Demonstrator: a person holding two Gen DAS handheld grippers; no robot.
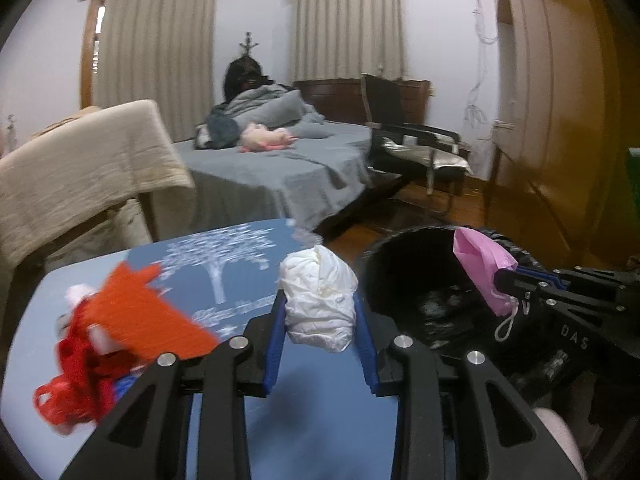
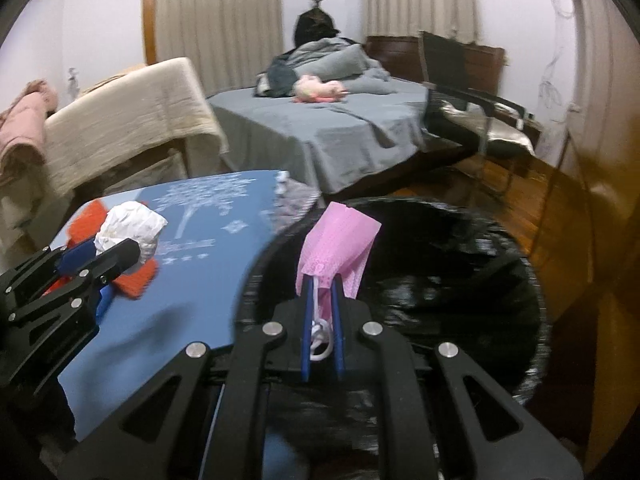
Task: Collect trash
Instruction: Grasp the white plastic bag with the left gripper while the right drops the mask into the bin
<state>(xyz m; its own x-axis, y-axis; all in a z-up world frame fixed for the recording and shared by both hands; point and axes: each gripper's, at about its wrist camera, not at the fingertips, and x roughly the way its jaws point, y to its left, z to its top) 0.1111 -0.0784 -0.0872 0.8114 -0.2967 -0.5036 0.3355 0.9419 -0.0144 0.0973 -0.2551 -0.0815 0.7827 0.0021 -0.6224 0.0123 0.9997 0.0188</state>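
My left gripper (image 1: 320,300) is shut on a crumpled white wad of paper (image 1: 320,300), held above the blue table (image 1: 320,420). The same wad (image 2: 128,228) shows in the right wrist view, in the left gripper (image 2: 132,246). My right gripper (image 2: 322,284) is shut on a pink face mask (image 2: 338,244), its white ear loop dangling between the blue pads. The mask (image 1: 480,268) hangs over the black-lined trash bin (image 2: 440,272), which stands just right of the table. Red and orange trash (image 1: 120,332) lies on the table at the left.
Beyond the table stand a chair draped with a beige blanket (image 1: 80,168), a grey bed (image 1: 280,168) with a pink plush toy (image 1: 266,140), and a black chair (image 1: 416,148). A wooden wardrobe (image 1: 560,120) fills the right side.
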